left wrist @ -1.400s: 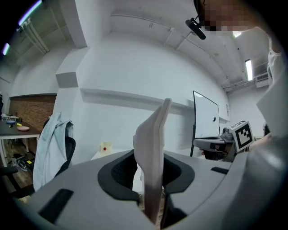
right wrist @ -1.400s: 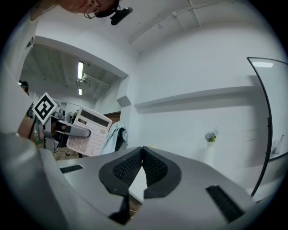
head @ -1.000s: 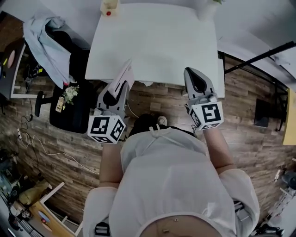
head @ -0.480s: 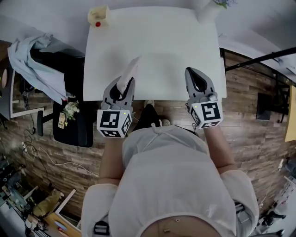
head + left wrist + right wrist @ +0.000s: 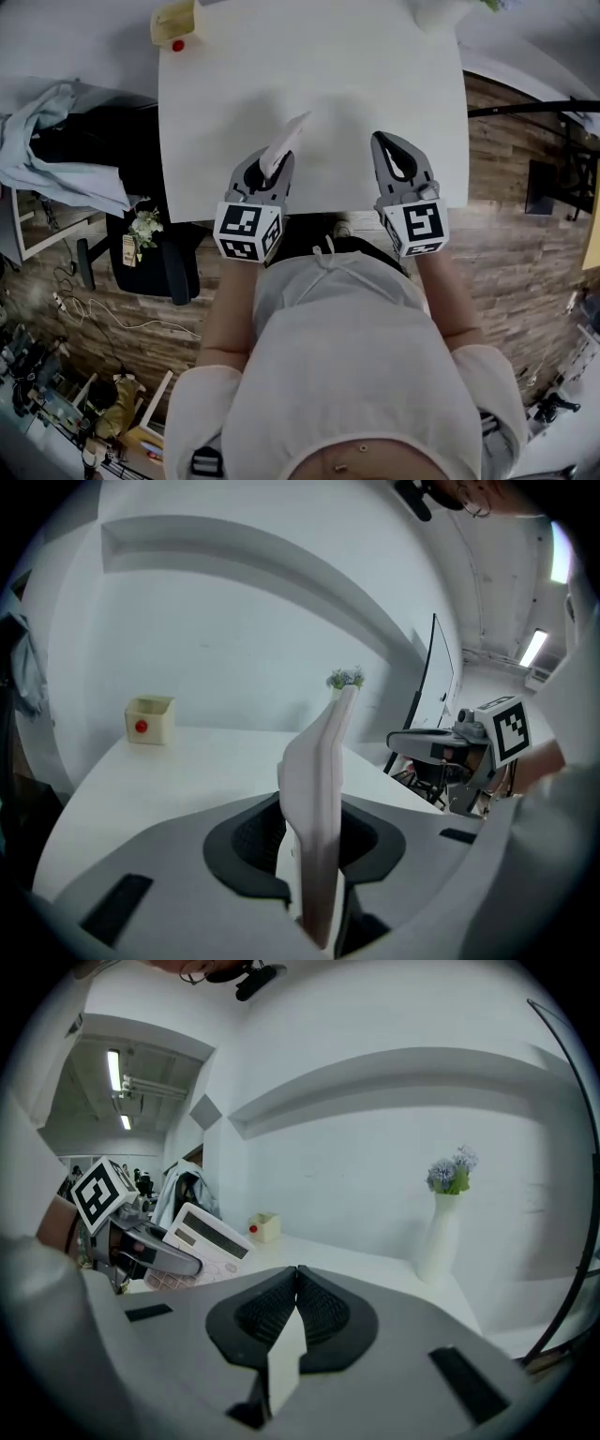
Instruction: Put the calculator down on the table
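Head view first: the left tool (image 5: 270, 167) is clamped on the bottom edge of the calculator (image 5: 289, 139), which sticks out past its jaws, tilted up and away, above the near edge of the white tabletop (image 5: 375, 75). It doesn't look like it's touching the surface yet. The right tool (image 5: 386, 142) sits off to the left tool's right, well apart from it, also over the near edge. Far ahead of the left tool, at the back corner, is a little yellow box (image 5: 173, 23).

Left gripper view: you see the calculator edge-on, standing upright between the pads, which press on both faces. Makes sense to hold it by the thin sides' end like that, since it leaves the flat back free to lay down. There's plenty of bare tabletop straight ahead of the jaws, so I'd guess it just needs lowering and tipping flat before letting go.

Right gripper view: jaws are shut together with nothing in them, so this one's just along for the ride. Off to its left you can see the calculator's screen and keys facing it, pinched in the other tool. A white vase (image 5: 441, 1232) with flowers stands ahead and right.
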A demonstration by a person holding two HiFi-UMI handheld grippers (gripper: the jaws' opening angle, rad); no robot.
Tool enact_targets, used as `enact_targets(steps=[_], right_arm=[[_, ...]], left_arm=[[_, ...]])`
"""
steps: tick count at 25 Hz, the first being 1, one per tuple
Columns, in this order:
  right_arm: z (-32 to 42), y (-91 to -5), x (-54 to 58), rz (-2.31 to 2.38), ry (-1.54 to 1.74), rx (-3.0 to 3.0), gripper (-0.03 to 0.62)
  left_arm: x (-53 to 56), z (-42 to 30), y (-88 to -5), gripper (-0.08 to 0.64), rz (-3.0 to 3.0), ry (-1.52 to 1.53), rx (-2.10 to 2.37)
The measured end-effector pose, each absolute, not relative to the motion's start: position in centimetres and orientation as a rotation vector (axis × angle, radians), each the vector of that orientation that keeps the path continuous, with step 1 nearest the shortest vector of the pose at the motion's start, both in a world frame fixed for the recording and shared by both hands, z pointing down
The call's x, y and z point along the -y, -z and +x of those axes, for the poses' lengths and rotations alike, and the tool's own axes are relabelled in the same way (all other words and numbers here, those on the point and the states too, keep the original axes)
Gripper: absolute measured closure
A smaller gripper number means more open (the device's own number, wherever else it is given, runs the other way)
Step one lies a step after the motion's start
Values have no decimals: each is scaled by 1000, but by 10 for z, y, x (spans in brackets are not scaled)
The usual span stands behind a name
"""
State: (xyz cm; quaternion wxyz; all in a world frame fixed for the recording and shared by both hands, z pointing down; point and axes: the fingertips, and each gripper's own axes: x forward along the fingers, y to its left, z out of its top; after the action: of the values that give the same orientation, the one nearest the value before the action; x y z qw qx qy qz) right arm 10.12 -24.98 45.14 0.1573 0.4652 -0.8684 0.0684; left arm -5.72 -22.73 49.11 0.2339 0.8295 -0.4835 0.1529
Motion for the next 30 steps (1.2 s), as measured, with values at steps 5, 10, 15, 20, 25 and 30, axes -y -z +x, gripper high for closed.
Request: enact_targets(steps=[5,10,15,20,25,30], right_arm=[[96,-479,254,1311,-257,2440,584],[89,-492,257,1283,-278,2428,584],[84,-494,263,1267,-304,2429,584],[78,-497,272,1258,-305,2428,584],[73,-505,283,1246,-308,2417,584],[68,-510,295,1247,-328,2411,584]], left_arm=[[235,-52,-528,440,2233,-480,1252],[238,-52,-541,439,2190,-459,1196],[248,-56,-544,426,2166,-452,1196],[265,-71,-552,399,2113,-469,1271],[279,-80,-565,360,2087,-530,1265],[284,-84,-573,336,2099,-571,1281]])
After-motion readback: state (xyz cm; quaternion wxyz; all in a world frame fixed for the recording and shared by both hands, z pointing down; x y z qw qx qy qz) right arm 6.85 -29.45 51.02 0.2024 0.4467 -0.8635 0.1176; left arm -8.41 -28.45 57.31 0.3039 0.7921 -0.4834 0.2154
